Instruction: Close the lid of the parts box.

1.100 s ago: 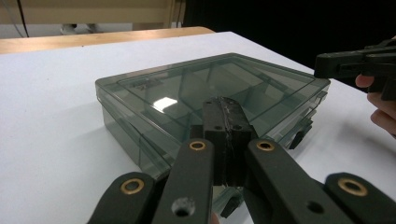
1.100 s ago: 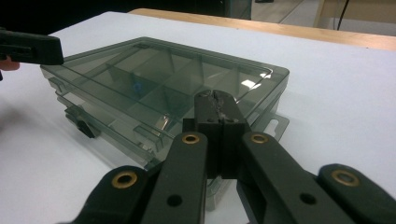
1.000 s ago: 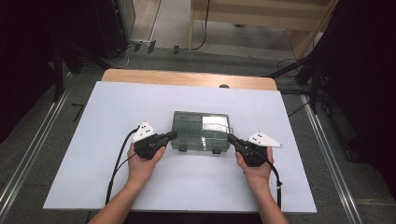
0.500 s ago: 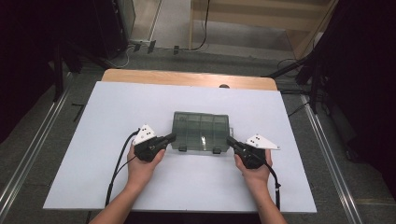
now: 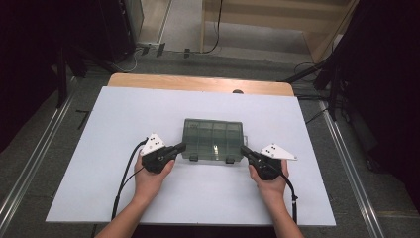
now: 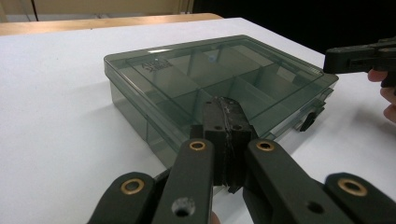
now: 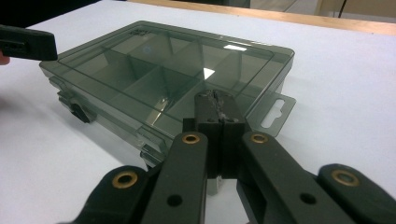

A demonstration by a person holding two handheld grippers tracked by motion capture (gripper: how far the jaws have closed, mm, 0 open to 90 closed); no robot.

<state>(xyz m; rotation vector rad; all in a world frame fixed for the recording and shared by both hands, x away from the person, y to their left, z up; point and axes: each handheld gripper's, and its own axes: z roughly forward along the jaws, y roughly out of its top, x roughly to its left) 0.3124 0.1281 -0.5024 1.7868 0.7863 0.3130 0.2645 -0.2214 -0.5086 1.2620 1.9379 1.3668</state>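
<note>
Box (image 5: 213,139) mid-table, lid down, same spot as a second back; left gripper (image 5: 179,147) and right gripper (image 5: 243,149) pinched empty, flanking front corners, unmoved; latches (image 5: 193,157) likely next.

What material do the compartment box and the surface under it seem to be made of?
Compartment box: probably smoke-tinted clear plastic, glossy; its dividers show through the lid, which reflects light. Table surface: a matte white sheet, perhaps laminate or board; wood shows at its far edge.
</note>
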